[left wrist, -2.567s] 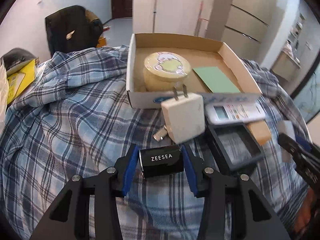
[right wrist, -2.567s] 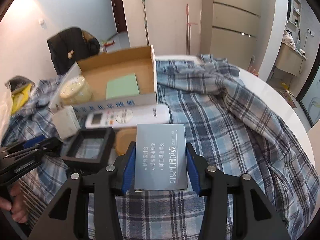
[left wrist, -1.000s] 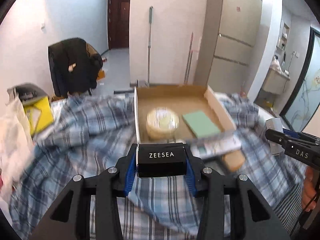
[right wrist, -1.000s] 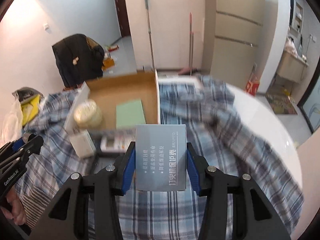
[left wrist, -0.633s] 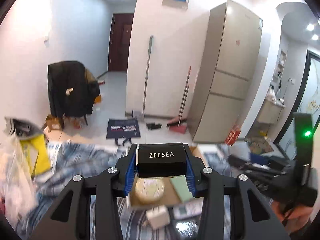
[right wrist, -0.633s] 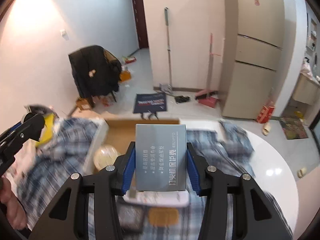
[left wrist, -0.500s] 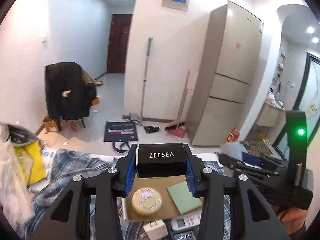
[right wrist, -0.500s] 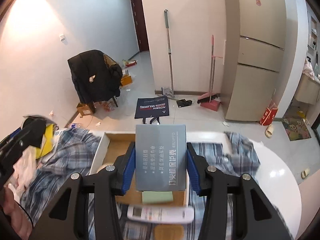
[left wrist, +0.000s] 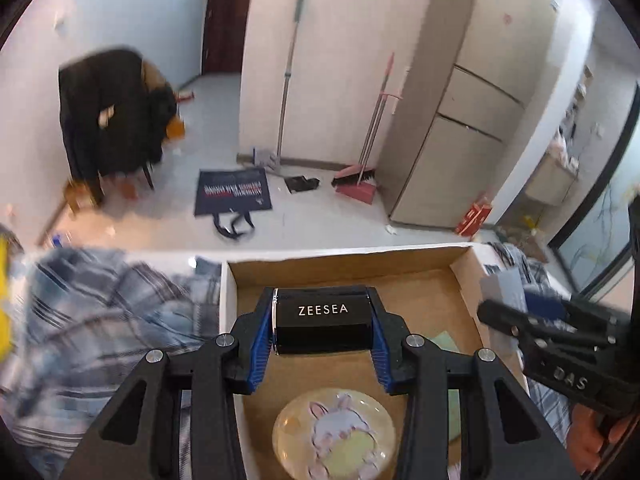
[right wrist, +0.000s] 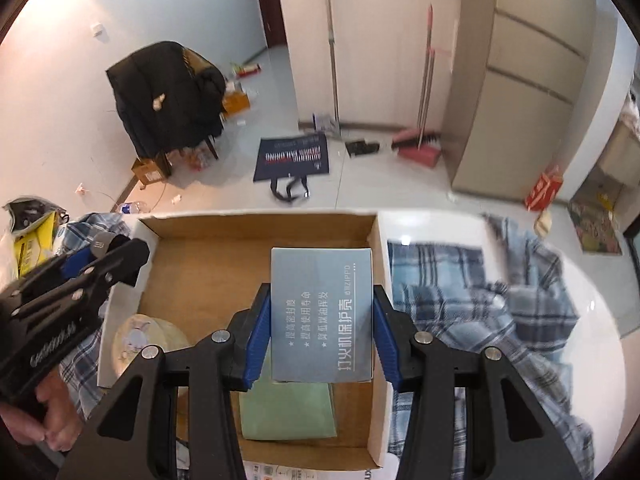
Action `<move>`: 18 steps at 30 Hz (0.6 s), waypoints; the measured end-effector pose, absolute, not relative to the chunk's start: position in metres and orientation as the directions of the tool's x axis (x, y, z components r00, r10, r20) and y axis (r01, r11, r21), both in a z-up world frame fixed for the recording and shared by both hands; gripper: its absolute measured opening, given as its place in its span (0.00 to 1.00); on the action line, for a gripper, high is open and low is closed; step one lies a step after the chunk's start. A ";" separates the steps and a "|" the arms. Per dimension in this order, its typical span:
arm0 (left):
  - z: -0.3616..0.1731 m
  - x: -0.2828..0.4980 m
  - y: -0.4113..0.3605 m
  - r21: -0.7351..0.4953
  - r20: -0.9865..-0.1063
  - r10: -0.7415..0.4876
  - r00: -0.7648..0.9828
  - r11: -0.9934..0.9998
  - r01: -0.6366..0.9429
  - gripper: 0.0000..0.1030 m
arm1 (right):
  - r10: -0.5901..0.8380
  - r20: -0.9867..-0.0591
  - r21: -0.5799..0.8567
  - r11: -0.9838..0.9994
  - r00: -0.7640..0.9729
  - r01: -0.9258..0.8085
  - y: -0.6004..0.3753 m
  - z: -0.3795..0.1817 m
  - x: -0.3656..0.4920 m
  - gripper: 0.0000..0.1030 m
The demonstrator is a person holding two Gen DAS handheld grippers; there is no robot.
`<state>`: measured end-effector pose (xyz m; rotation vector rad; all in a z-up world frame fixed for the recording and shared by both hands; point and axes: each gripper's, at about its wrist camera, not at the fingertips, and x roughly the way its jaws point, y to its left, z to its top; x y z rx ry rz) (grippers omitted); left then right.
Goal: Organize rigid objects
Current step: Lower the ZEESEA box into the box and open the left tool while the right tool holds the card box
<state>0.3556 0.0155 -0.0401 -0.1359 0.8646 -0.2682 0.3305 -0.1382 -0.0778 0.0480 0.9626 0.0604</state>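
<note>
My left gripper is shut on a small black box marked ZEESEA and hangs over the open cardboard box. Below it in the box lies a round yellow tin with a rabbit picture. My right gripper is shut on a flat grey box with white print, held above the same cardboard box. A green card lies on the box floor under it, and the round tin sits at the box's left. Each gripper shows at the edge of the other's view.
The cardboard box rests on a blue plaid cloth over a white round table. A yellow item lies at the table's left. Beyond the table are a chair with a black coat, a dark bag, brooms and a fridge.
Both grippers swung forward with their boxes from in front of the cardboard box to above its inside. The views tilted up to the room and came back down. Both grips are unchanged.
</note>
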 end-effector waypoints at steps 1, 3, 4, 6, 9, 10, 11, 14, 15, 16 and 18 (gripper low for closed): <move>-0.047 0.359 0.019 -0.244 -0.740 -0.300 0.603 0.954 0.174 0.43 | 0.086 -0.825 0.082 0.996 0.559 -0.032 -0.140 -0.081 0.332 0.44; -0.061 0.364 0.021 -0.246 -0.769 -0.290 0.570 0.957 0.155 0.43 | 0.100 -0.833 0.099 0.995 0.544 -0.031 -0.143 -0.085 0.333 0.44; -0.065 0.366 0.022 -0.235 -0.777 -0.277 0.565 0.961 0.149 0.43 | 0.094 -0.835 0.095 0.995 0.542 -0.027 -0.144 -0.085 0.333 0.44; -0.072 0.367 0.019 -0.212 -0.799 -0.251 0.547 0.968 0.134 0.43 | 0.084 -0.838 0.081 0.996 0.540 -0.028 -0.143 -0.086 0.333 0.44; -0.081 0.367 0.015 -0.206 -0.823 -0.247 0.511 0.969 0.136 0.43 | 0.092 -0.843 0.084 0.996 0.531 -0.039 -0.141 -0.088 0.332 0.44; -0.081 0.366 0.013 -0.197 -0.824 -0.242 0.512 0.970 0.141 0.43 | 0.094 -0.844 0.084 0.996 0.528 -0.042 -0.140 -0.088 0.332 0.44; -0.082 0.365 0.009 -0.169 -0.830 -0.218 0.513 0.975 0.142 0.43 | 0.092 -0.845 0.081 0.996 0.527 -0.044 -0.139 -0.089 0.332 0.44; -0.084 0.363 0.004 -0.130 -0.839 -0.186 0.512 0.981 0.144 0.43 | 0.080 -0.847 0.065 0.997 0.525 -0.046 -0.138 -0.090 0.334 0.44; -0.085 0.364 0.003 -0.129 -0.842 -0.186 0.507 0.981 0.146 0.43 | 0.080 -0.848 0.064 0.997 0.523 -0.047 -0.137 -0.090 0.335 0.44; -0.085 0.363 0.002 -0.128 -0.845 -0.187 0.502 0.980 0.150 0.43 | 0.081 -0.849 0.064 0.997 0.522 -0.049 -0.137 -0.090 0.335 0.44; -0.086 0.365 -0.002 -0.110 -0.853 -0.177 0.492 0.981 0.162 0.43 | 0.080 -0.850 0.062 0.997 0.520 -0.052 -0.136 -0.091 0.335 0.44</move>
